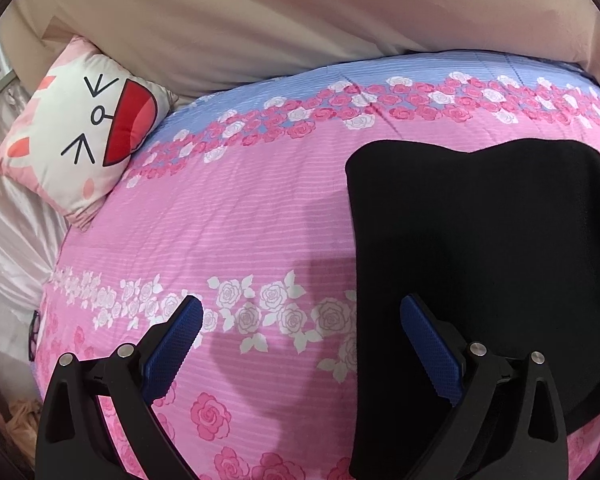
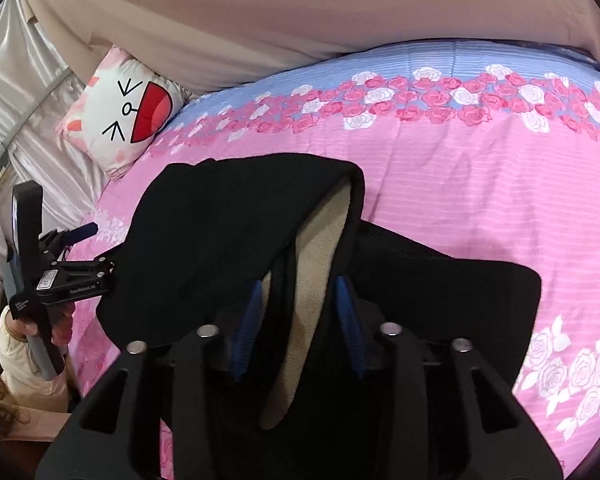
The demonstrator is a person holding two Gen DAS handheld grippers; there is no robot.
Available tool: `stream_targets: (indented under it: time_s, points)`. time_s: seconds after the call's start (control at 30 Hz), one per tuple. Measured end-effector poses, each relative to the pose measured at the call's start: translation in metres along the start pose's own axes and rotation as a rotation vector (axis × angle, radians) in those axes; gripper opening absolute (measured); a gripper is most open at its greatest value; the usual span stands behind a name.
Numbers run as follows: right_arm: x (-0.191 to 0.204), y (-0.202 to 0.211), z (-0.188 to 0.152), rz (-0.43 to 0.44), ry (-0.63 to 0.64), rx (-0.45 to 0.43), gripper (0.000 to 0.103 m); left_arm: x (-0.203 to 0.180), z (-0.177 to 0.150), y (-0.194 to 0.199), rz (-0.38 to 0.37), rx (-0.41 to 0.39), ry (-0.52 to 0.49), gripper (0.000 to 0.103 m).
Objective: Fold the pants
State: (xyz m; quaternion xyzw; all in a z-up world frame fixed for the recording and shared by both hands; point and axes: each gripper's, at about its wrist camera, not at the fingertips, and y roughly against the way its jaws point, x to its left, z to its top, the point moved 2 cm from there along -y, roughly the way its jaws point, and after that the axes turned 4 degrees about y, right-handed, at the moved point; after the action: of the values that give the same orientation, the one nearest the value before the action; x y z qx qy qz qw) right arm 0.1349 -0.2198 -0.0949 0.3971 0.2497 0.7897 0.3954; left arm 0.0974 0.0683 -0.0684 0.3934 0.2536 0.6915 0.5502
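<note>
Far left of the pants, against the beige headboard: a cat-face cushion, untouched. Nearer, just left of the pants at the bedside: the left gripper in a person's hand, jaws spread wide over the pink rose bedspread and holding nothing, the right-hand finger hanging over the pants' left edge without pinching it.

At centre, on the bedspread: black fleece-lined pants, partly folded. Lifted into a hump over the lower layers, a flap of black cloth with its cream lining turned out.

Directly in front of the pants: the right gripper, narrowed well in around that raised fold, blue pads flanking it on both sides. Apparently gripping, though firm pad contact cannot be told for sure.

Right of the pants: a flat black layer reaching towards open bedspread and a band of white roses.

Judged midway: at least one fold seemingly laid, another in hand. Left to do: laying the lifted flap down, squaring the edges, possibly one more fold into a compact bundle.
</note>
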Motion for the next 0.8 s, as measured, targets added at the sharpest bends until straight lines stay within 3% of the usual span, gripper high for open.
stream_targets:
  time_s: [0.03, 0.13, 0.27, 0.43, 0.53, 0.67, 0.8]
  points:
    - [-0.002, 0.002, 0.001, 0.015, -0.014, -0.004, 0.018, 0.0, 0.001, 0.0, 0.003, -0.002, 0.001, 0.098]
    - [-0.011, 0.012, 0.001, -0.021, -0.036, -0.028, 0.017, 0.0, 0.004, 0.005, 0.002, -0.01, 0.008, 0.098]
    - [-0.027, 0.012, -0.008, 0.056, -0.119, 0.0, 0.018, -0.004, 0.003, 0.019, -0.031, -0.04, -0.008, 0.098]
    - [-0.01, -0.004, -0.001, 0.045, -0.077, 0.006, 0.019, -0.017, 0.003, 0.02, 0.0, -0.055, -0.033, 0.098]
    - [-0.007, -0.002, 0.003, 0.048, -0.075, -0.023, 0.007, -0.015, 0.007, 0.024, -0.001, -0.057, -0.021, 0.098]
    - [-0.016, 0.04, 0.003, 0.114, -0.136, -0.132, 0.004, -0.02, 0.016, 0.045, -0.069, -0.097, -0.015, 0.098]
    - [-0.041, 0.089, -0.02, 0.056, -0.186, -0.202, 0.004, -0.056, 0.017, 0.062, -0.184, -0.142, -0.091, 0.098]
